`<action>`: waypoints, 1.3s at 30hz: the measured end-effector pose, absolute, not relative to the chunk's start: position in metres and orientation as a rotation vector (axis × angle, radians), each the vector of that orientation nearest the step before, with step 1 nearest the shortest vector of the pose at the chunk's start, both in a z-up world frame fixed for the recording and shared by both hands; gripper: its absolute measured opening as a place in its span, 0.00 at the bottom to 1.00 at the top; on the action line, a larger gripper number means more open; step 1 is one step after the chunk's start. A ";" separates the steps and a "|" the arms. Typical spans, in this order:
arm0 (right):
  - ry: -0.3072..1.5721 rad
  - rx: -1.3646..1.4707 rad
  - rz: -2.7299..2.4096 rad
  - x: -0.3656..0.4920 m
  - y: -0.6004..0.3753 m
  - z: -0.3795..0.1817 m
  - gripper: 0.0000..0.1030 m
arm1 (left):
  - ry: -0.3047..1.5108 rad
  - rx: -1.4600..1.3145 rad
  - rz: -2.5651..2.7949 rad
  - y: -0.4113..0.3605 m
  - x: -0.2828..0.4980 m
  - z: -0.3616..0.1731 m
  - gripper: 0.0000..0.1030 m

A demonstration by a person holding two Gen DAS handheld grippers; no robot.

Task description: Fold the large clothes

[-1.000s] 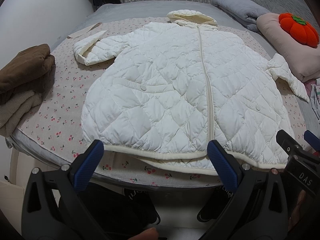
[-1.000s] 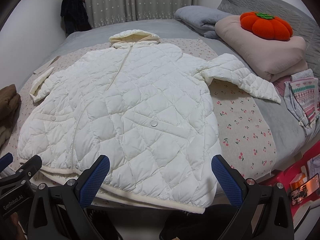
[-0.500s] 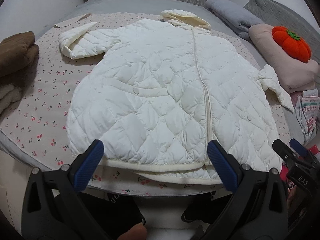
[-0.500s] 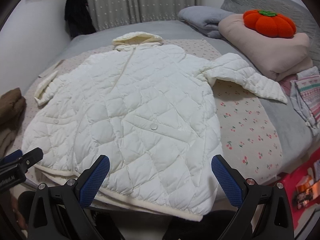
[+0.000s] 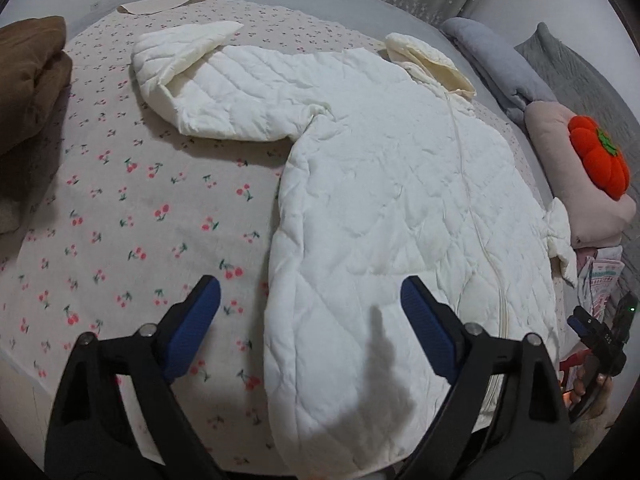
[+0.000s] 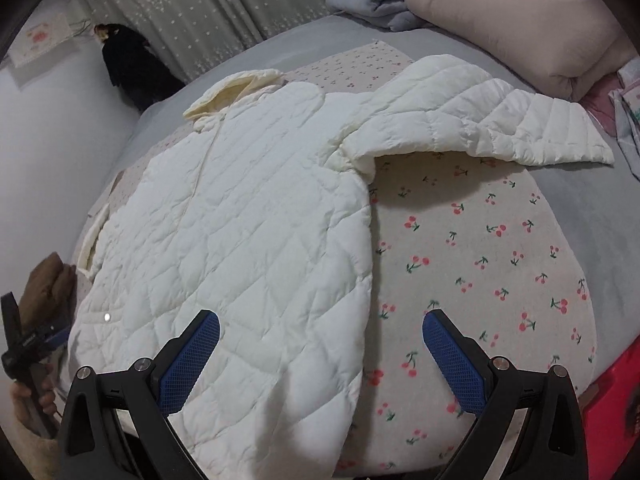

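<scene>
The white quilted jacket (image 5: 400, 208) is spread flat, sleeves out; nothing is folded yet, both jaws held wide, empty.

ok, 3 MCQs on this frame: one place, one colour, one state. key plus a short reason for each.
1. Where does the orange pumpkin cushion sit?
A. on the pink pillow
B. on the jacket
C. on the floor

2. Colour of the quilted jacket?
A. brown
B. white
C. grey

3. State of the left gripper and right gripper?
A. both shut on a sleeve
B. one open, one shut
C. both open, holding nothing

Key: 1 A, it rests atop the pillow; 2 B, white quilting throughout; 3 C, the fingers stand wide apart above the hem.
</scene>
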State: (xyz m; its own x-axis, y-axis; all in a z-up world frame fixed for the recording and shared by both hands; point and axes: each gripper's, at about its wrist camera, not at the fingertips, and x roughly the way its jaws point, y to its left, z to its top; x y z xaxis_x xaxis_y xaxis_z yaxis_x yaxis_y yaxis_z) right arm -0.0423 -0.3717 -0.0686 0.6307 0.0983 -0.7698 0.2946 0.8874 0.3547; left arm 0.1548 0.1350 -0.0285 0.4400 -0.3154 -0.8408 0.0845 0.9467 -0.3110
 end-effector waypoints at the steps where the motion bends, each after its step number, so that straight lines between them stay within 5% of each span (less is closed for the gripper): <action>1: 0.885 0.498 -0.116 -0.036 -0.378 -0.071 0.99 | 1.094 -0.260 -0.268 0.138 0.165 -0.031 0.83; 12: 0.885 0.524 -0.125 0.055 -0.400 -0.102 0.71 | 1.100 -0.454 -0.260 0.151 0.269 -0.073 0.79; 13: 0.878 0.522 -0.139 0.063 -0.404 -0.104 0.69 | 1.095 -0.472 -0.262 0.152 0.278 -0.075 0.75; 15: 0.864 0.532 -0.159 0.079 -0.414 -0.106 0.55 | 1.093 -0.493 -0.264 0.153 0.292 -0.078 0.41; 17: 0.853 0.549 -0.178 0.094 -0.428 -0.109 0.44 | 1.086 -0.498 -0.252 0.155 0.303 -0.079 0.18; 21: 0.845 0.492 -0.218 0.129 -0.447 -0.106 0.16 | 1.028 -0.526 -0.211 0.162 0.309 -0.082 0.07; 32: 0.703 0.175 -0.301 0.207 -0.453 -0.047 0.09 | 0.916 -0.470 -0.136 0.154 0.287 -0.090 0.08; 35: 0.786 0.178 -0.310 0.225 -0.461 -0.061 0.20 | 0.974 -0.376 -0.133 0.145 0.291 -0.101 0.13; 37: 0.857 0.204 -0.309 0.221 -0.463 -0.074 0.31 | 1.001 -0.353 -0.146 0.143 0.287 -0.094 0.32; 39: 0.870 0.236 -0.267 0.205 -0.461 -0.075 0.54 | 1.009 -0.325 -0.147 0.142 0.276 -0.083 0.67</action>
State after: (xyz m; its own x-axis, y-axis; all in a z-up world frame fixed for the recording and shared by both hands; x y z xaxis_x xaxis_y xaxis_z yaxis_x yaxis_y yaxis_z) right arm 0.2048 -0.4606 -0.0752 0.6158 -0.1342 -0.7764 0.3245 0.9411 0.0947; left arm 0.2758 0.1425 -0.0825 0.5280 -0.2696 -0.8053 -0.0279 0.9422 -0.3338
